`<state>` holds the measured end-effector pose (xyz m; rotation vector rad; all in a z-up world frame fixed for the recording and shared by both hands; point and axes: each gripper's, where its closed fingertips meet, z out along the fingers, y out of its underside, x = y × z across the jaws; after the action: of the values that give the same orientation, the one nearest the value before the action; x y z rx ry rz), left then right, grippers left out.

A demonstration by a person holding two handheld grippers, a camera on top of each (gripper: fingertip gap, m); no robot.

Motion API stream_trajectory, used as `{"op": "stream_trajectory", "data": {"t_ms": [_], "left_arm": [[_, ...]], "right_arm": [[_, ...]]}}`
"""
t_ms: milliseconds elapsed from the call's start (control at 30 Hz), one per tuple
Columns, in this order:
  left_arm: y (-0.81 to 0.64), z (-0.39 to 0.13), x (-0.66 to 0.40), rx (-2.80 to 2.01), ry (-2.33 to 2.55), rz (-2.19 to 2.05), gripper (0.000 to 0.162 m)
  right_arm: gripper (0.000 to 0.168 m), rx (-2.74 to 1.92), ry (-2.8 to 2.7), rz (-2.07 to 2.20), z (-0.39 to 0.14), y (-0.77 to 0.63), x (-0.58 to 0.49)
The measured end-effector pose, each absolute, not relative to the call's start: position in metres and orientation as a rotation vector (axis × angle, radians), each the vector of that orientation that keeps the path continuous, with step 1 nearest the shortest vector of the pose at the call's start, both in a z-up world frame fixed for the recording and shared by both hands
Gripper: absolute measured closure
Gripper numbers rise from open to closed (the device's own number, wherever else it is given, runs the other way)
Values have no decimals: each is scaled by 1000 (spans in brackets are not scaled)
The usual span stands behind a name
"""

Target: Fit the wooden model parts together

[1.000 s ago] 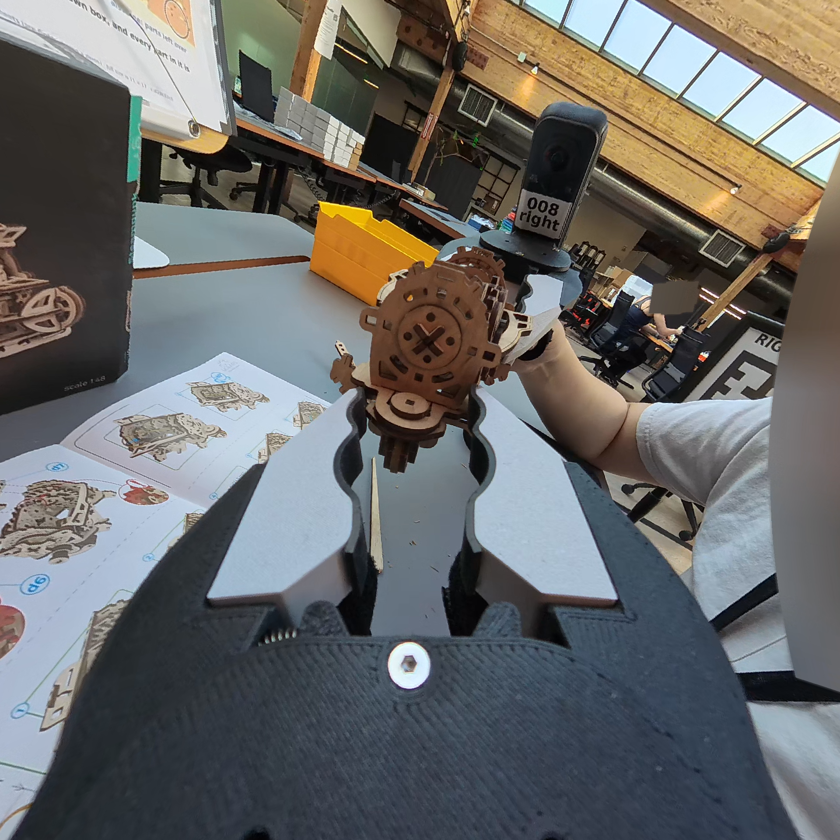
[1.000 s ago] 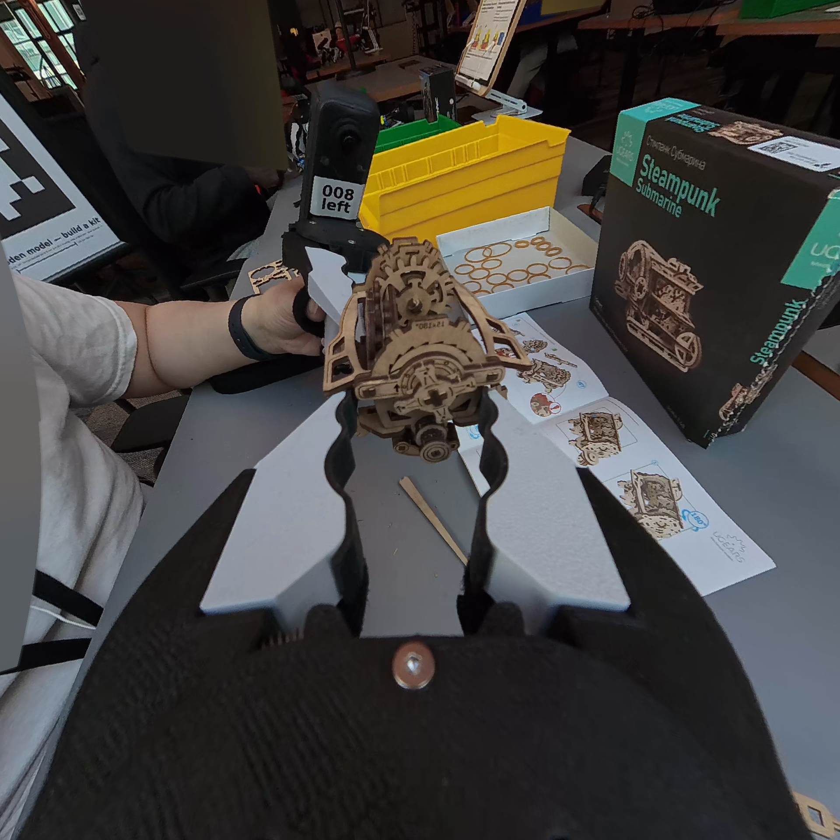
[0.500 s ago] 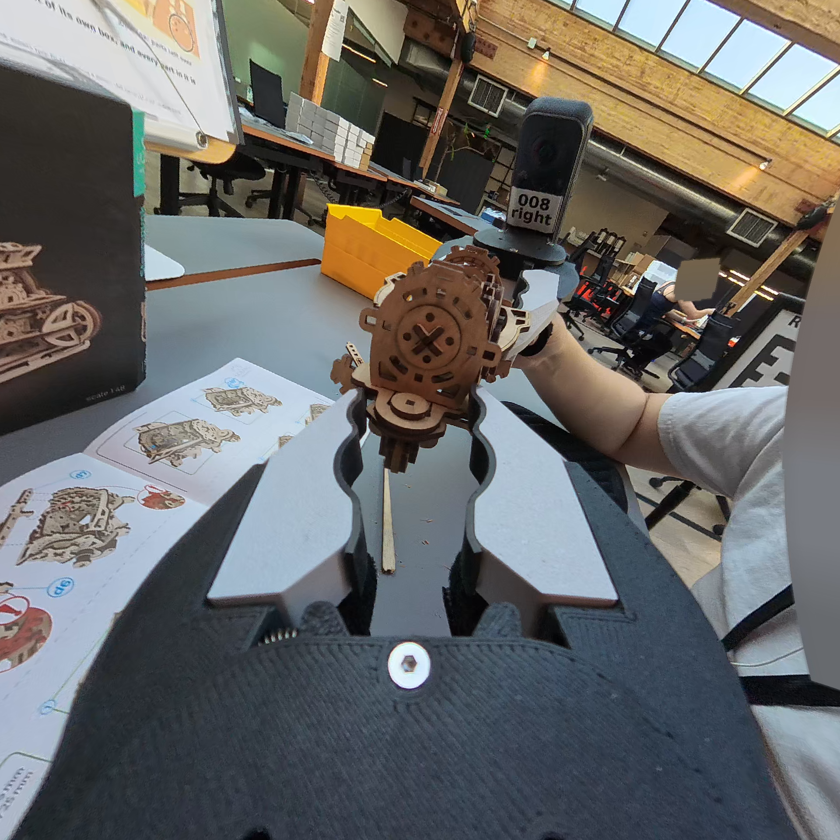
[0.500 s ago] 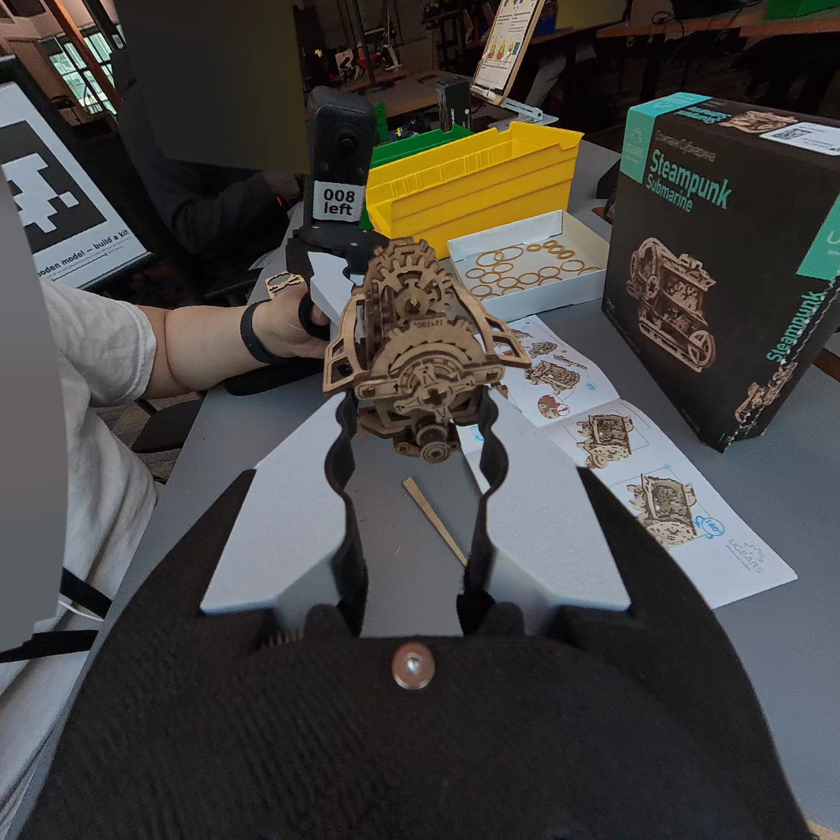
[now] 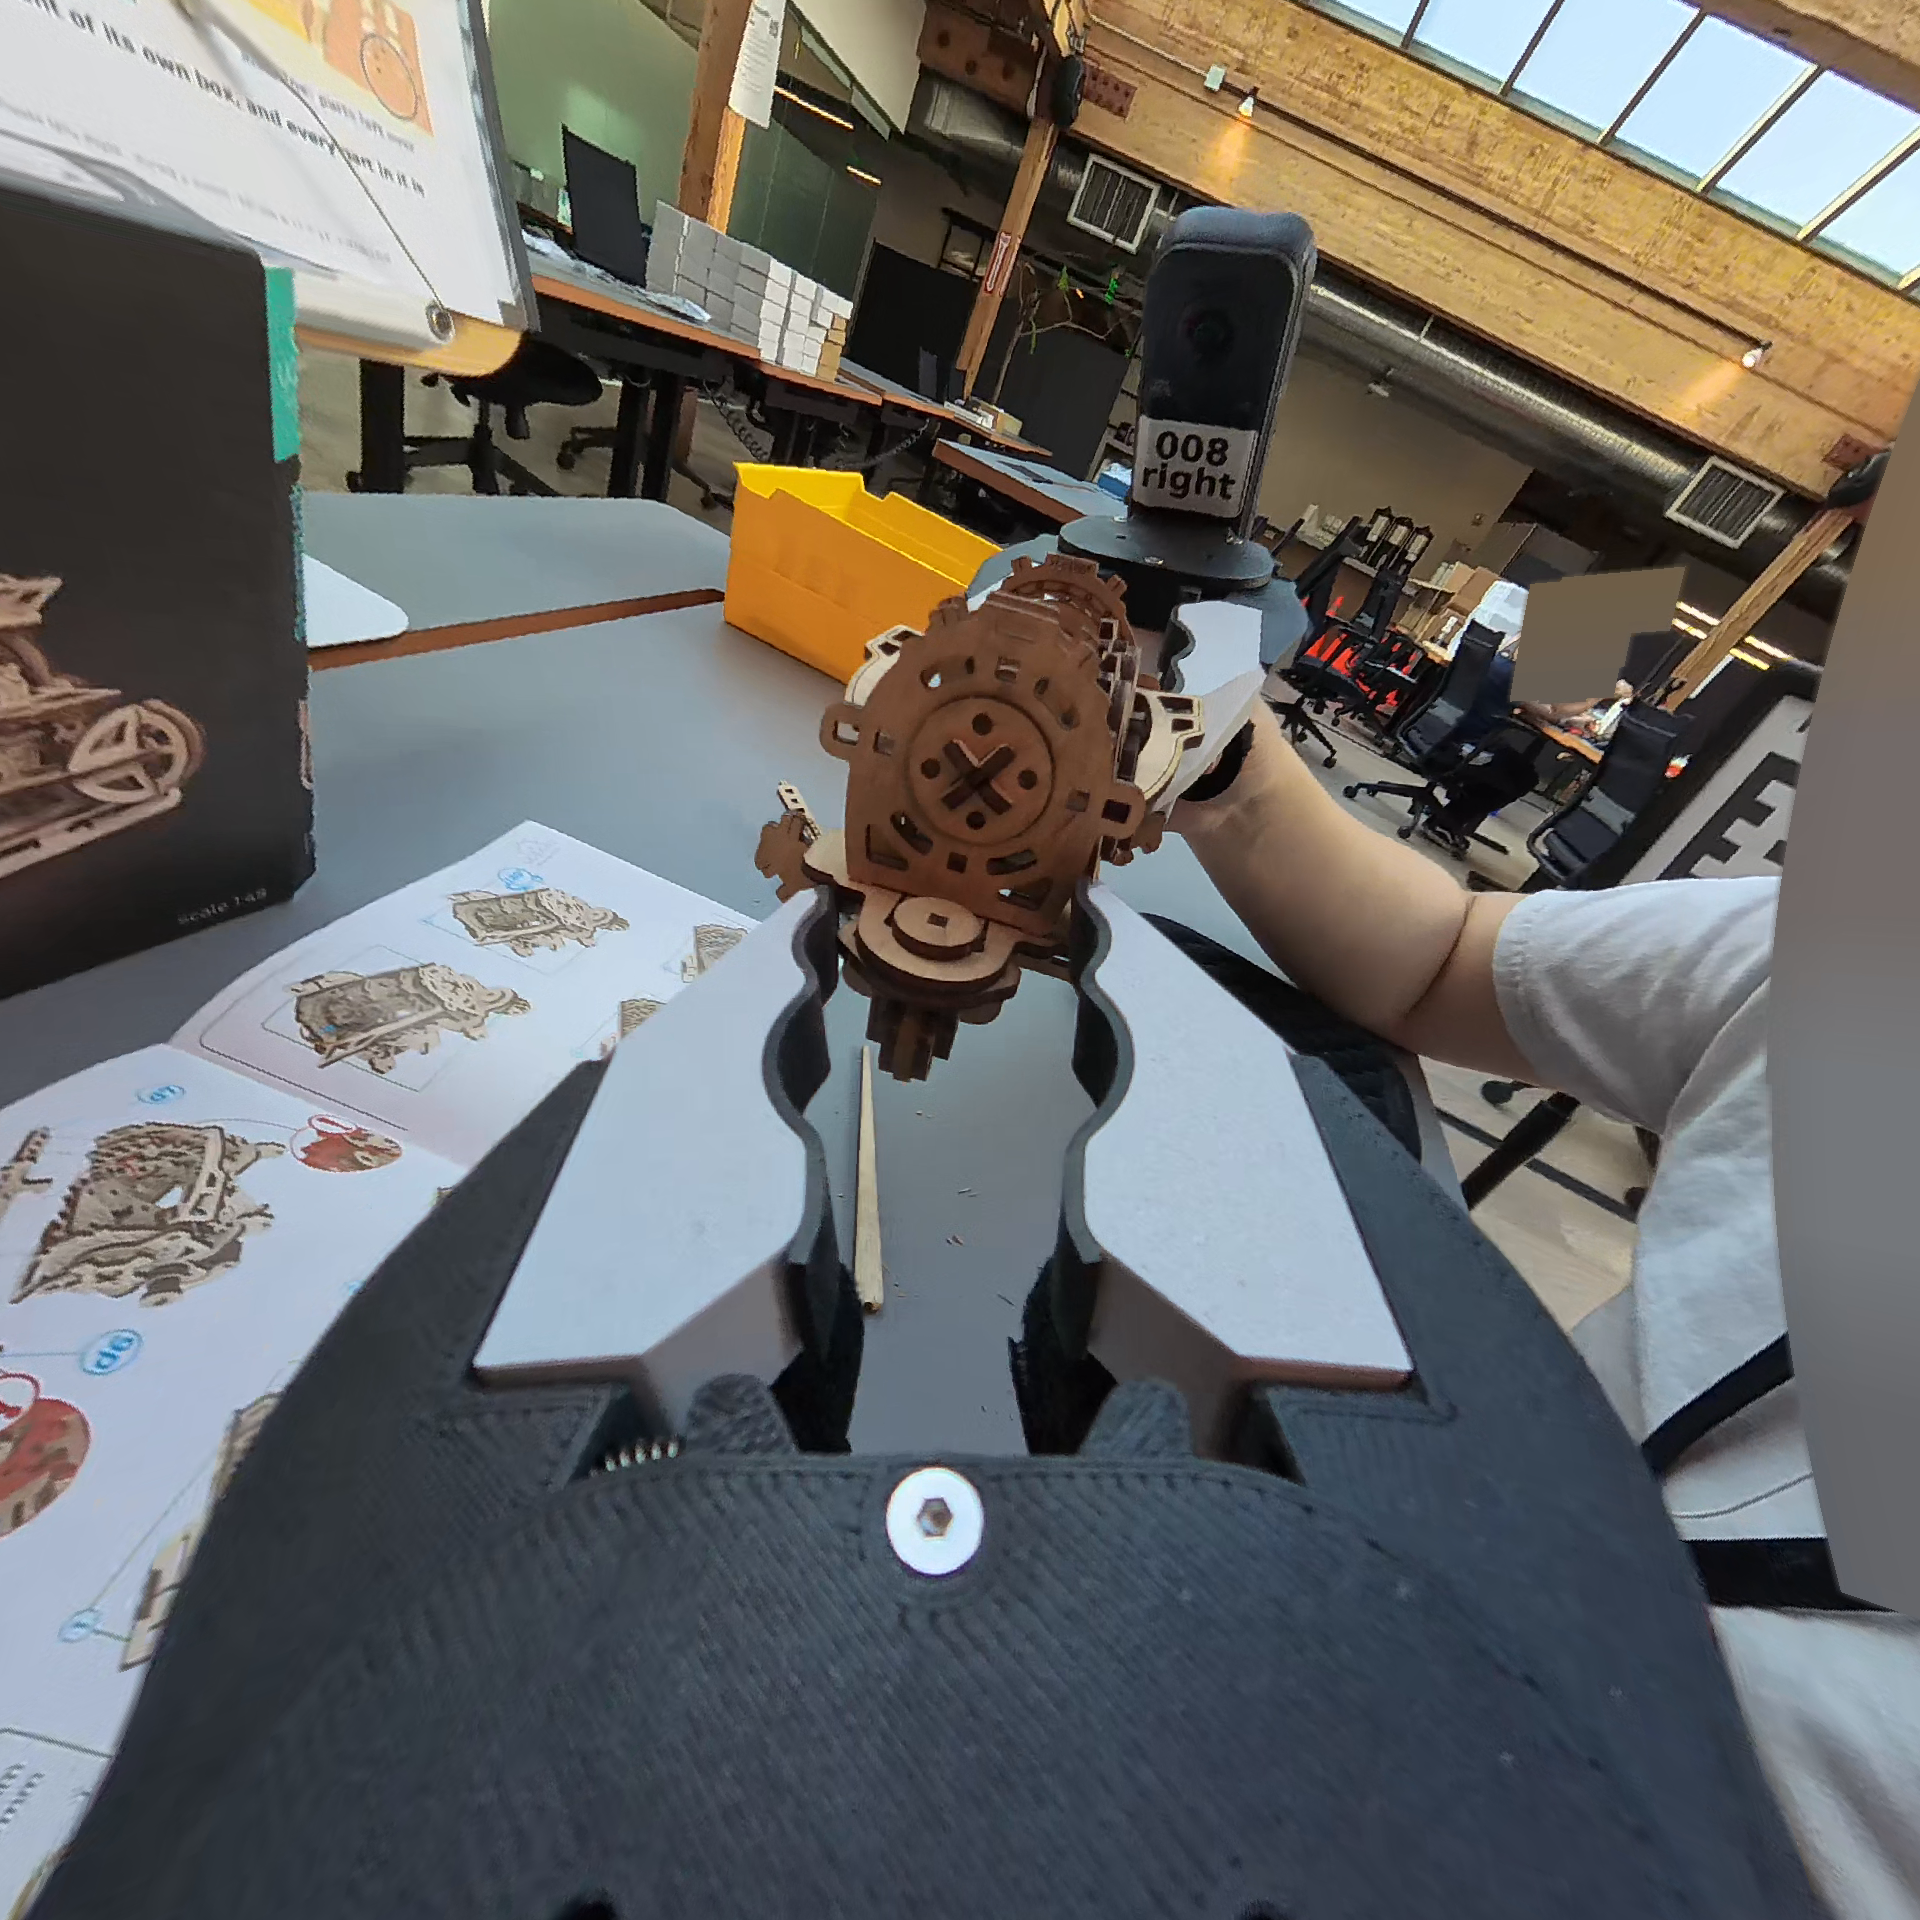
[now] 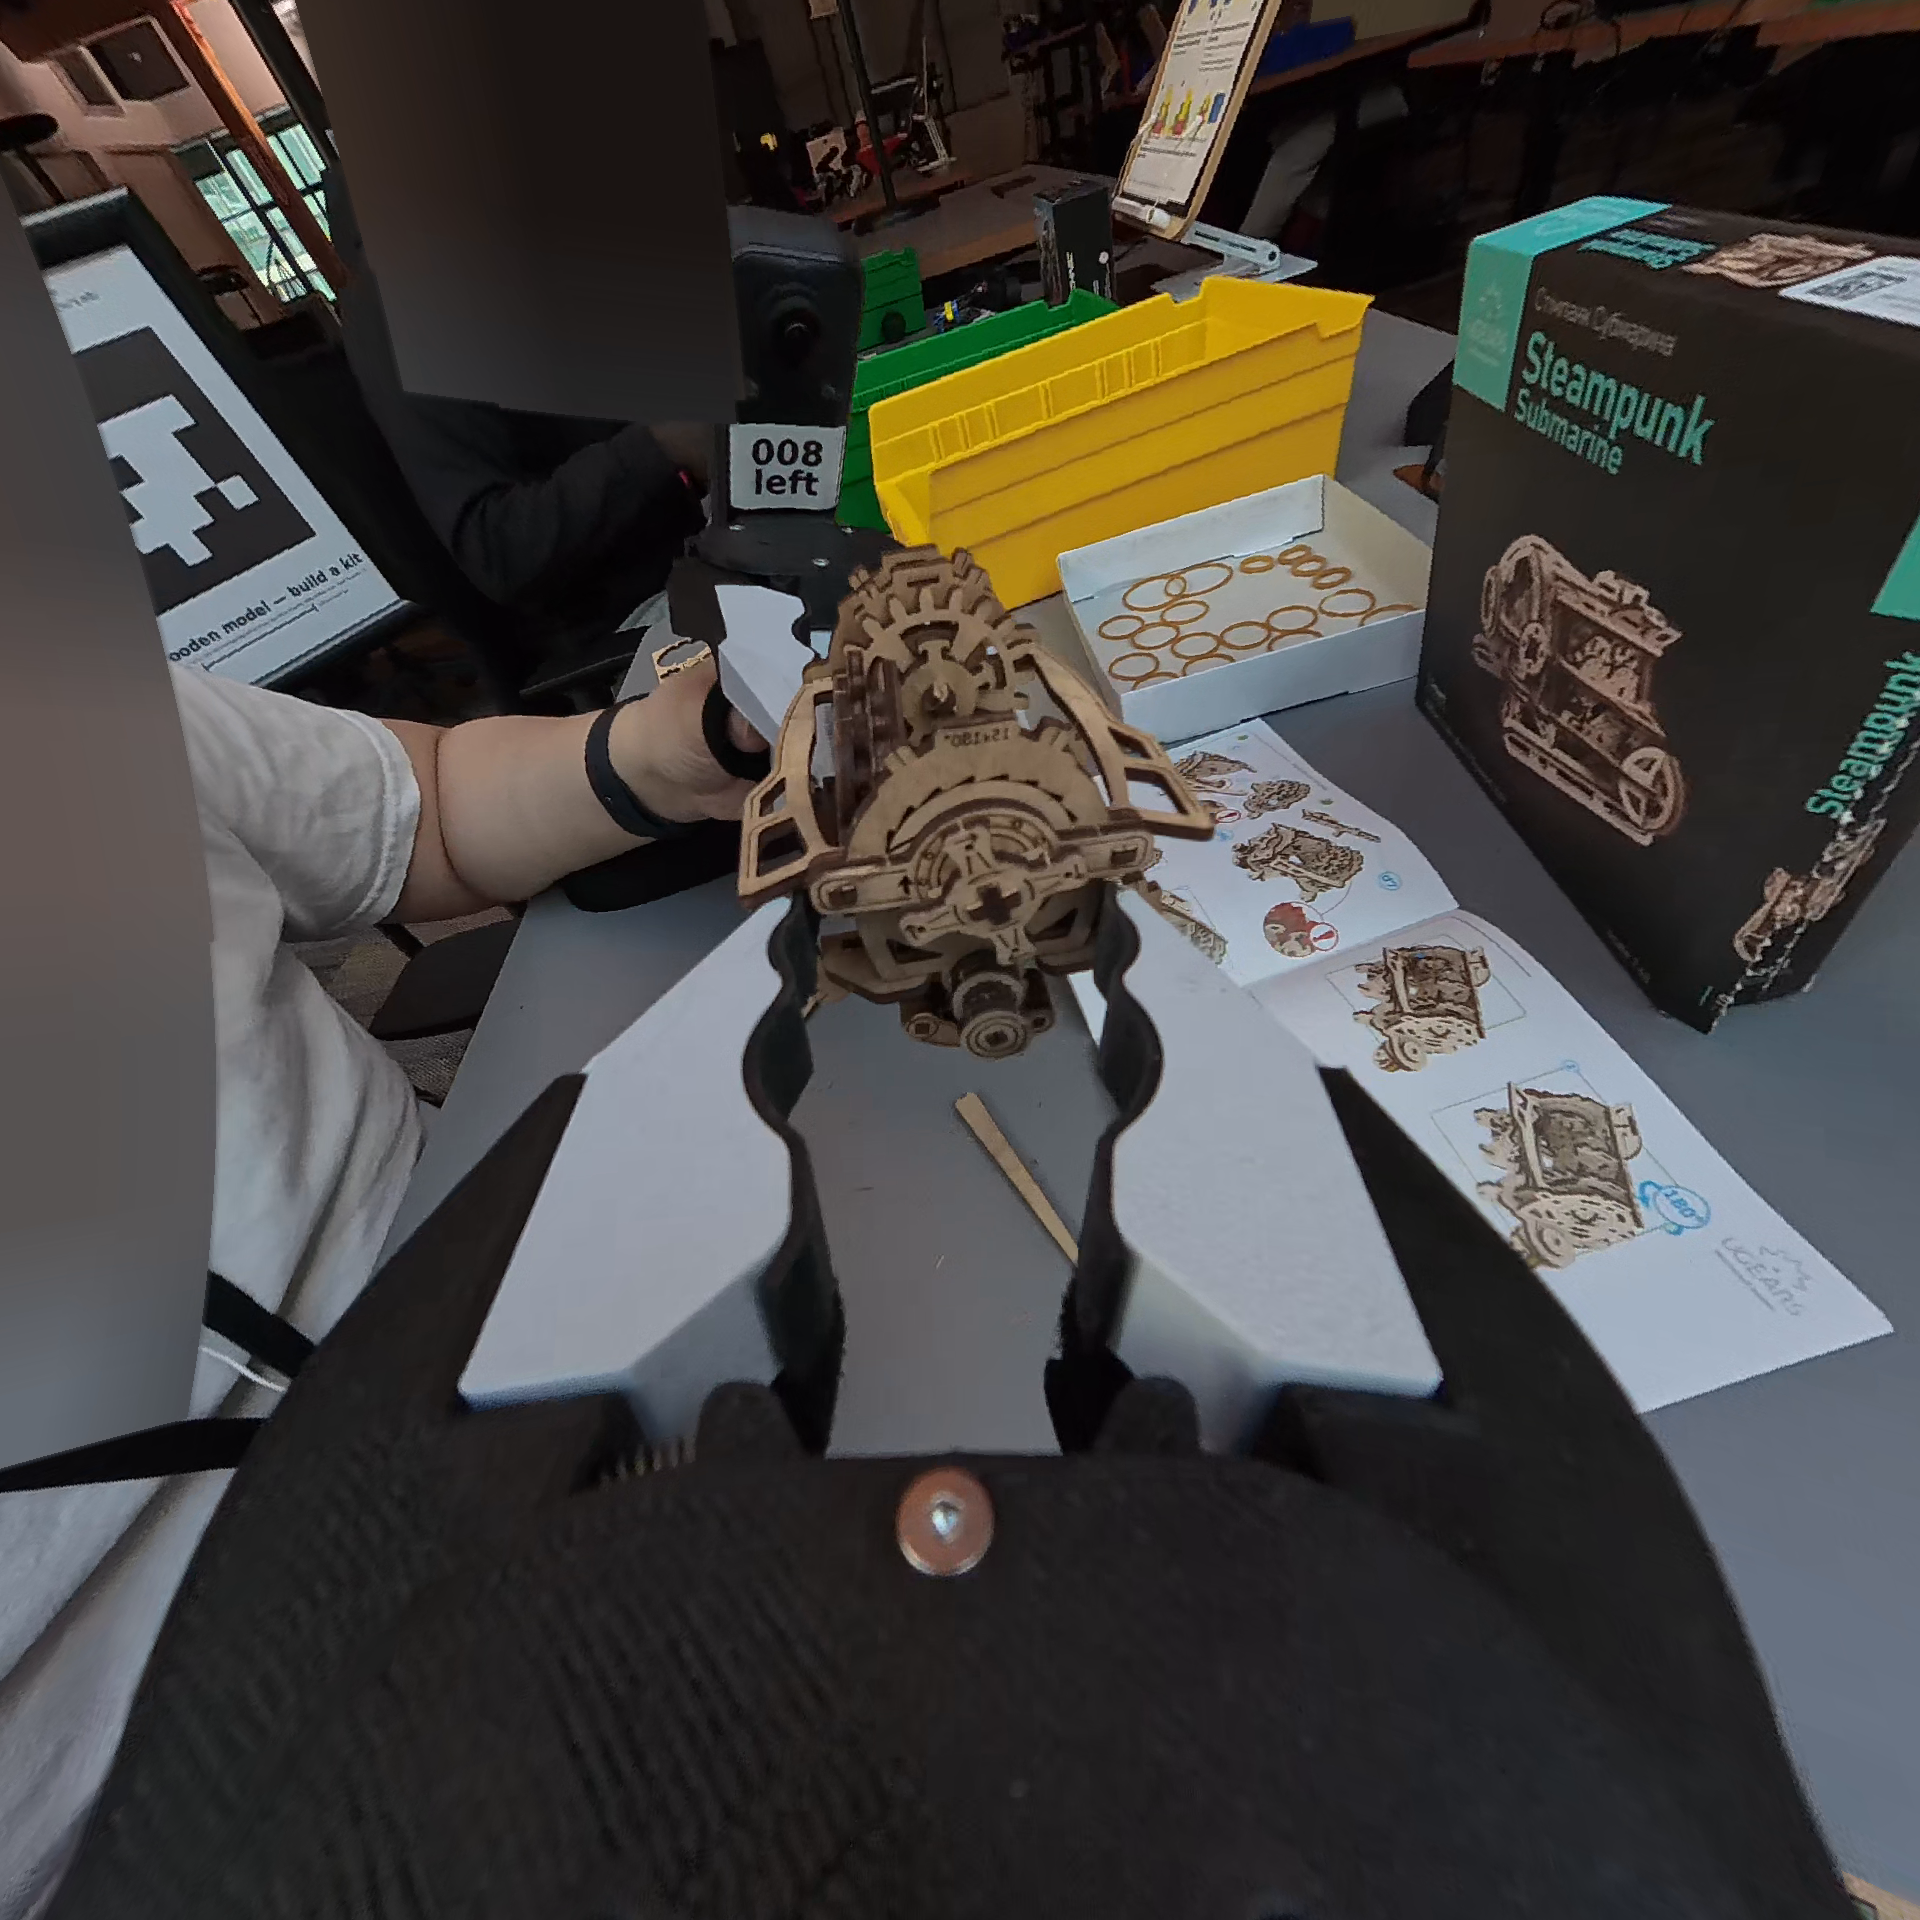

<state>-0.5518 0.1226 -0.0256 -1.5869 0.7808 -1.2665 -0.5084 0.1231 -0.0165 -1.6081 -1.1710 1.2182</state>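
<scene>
A brown wooden gear model [image 5: 977, 790] is held in the air over the grey table between both grippers. My left gripper [image 5: 951, 914] is shut on the lower part of its end with the round cross-slotted plate. My right gripper [image 6: 951, 935] is shut on the opposite end, below the geared face of the model [image 6: 956, 821]. Each gripper shows behind the model in the other's view: the right one [image 5: 1205, 665], the left one [image 6: 758, 644]. A thin wooden stick [image 6: 1013, 1174] lies on the table under the model.
An open instruction booklet [image 6: 1455, 1039] lies on the table [image 6: 1766, 1455]. A black model box [image 6: 1683, 623] stands at the right. Behind are a white tray of rubber rings [image 6: 1247, 613], a yellow bin [image 6: 1122, 416] and a green bin [image 6: 935, 343]. The grippers' ends are close to 6 cm from one another. My left gripper's tips are some 12 cm from the thin wooden stick [image 6: 1013, 1174]. It turns up in the left wrist view [image 5: 873, 1194] as well.
Both grippers and the model between them have swung slightly, so the table and box have shifted in view. Both grips are unchanged.
</scene>
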Motion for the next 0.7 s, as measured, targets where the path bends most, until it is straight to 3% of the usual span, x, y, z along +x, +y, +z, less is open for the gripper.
{"op": "stream_trajectory", "data": {"t_ms": [333,700], "left_arm": [[124,-28,-551,-1612,742,-1310,120],[111,-10,-548,-1457,836,-1151,120]], "right_arm": [[115,-1658,-1132,1270,-18,125,-508],[115,-1391,-1236,1247,-3,115,-504]]}}
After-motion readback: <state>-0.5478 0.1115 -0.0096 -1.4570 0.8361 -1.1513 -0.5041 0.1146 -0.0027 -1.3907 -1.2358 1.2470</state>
